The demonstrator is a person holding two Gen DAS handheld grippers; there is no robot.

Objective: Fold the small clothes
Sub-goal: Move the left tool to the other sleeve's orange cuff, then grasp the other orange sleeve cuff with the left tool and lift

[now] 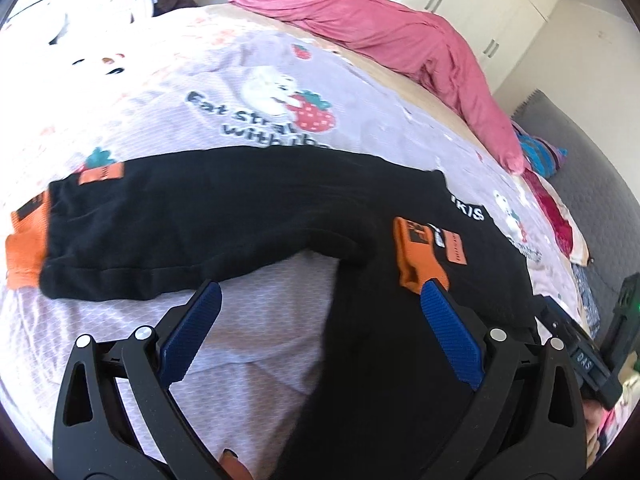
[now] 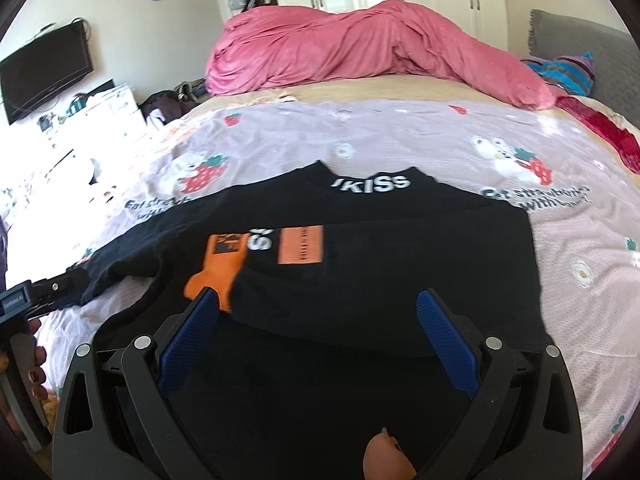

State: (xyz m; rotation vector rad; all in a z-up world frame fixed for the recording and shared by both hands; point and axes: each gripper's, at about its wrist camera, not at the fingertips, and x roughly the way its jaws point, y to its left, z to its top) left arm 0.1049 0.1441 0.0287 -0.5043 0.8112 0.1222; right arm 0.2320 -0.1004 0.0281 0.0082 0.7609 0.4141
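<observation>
Strawberry-print sheet (image 2: 400, 136) on bed, pink duvet (image 2: 360, 48) behind.

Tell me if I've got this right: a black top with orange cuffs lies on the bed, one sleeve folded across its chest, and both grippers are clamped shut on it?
Not quite. Both wrist views show the left gripper and right gripper open, jaws spread above the black top, gripping nothing. The rest holds: orange cuffs, one sleeve folded across its chest, on the bed.

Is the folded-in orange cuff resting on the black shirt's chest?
Touching. The right wrist view shows the orange cuff lying flat on the black shirt with no gap, beside the orange patch. Both grippers are open.
</observation>
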